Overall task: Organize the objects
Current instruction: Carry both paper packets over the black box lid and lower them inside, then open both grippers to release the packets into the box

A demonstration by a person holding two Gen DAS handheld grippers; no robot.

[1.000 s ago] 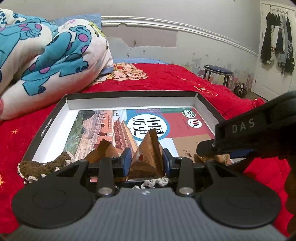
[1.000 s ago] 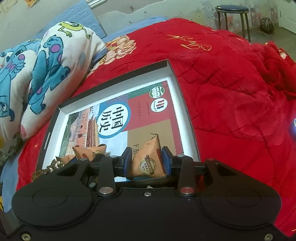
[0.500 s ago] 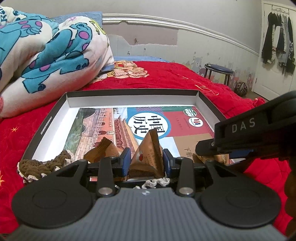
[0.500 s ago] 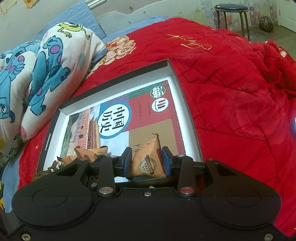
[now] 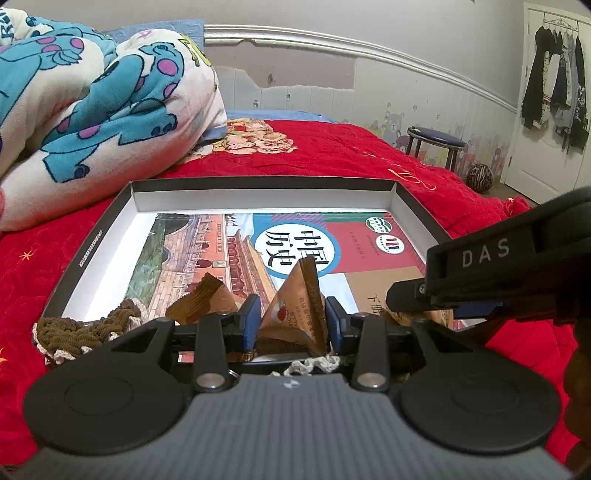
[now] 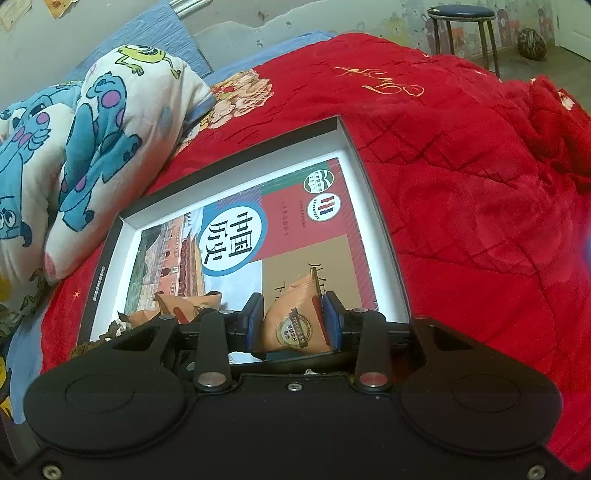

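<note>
A shallow black-rimmed box [image 5: 99, 236] [image 6: 384, 236] lies on the red bedspread with a colourful book [image 5: 332, 243] [image 6: 295, 229] flat inside it. My left gripper [image 5: 291, 321] is shut on an orange-brown snack packet [image 5: 299, 314] at the box's near edge. My right gripper [image 6: 293, 325] is shut on a similar orange packet [image 6: 295, 325] over the book's near right corner. Another packet [image 5: 201, 299] [image 6: 184, 304] lies in the box to the left. A brown crocheted piece [image 5: 77, 328] rests on the near left corner. The right gripper's body [image 5: 498, 273] shows at right in the left wrist view.
A rolled blue monster-print blanket [image 5: 92, 103] [image 6: 81, 140] lies beyond the box's left side. The red bedspread [image 6: 461, 184] spreads to the right. A dark stool [image 5: 436, 142] [image 6: 465, 26] and a ball [image 5: 480, 177] stand on the floor by the wall.
Both grippers keep their packets. The views have shifted only slightly; the box looks a little farther forward in the left wrist view.
</note>
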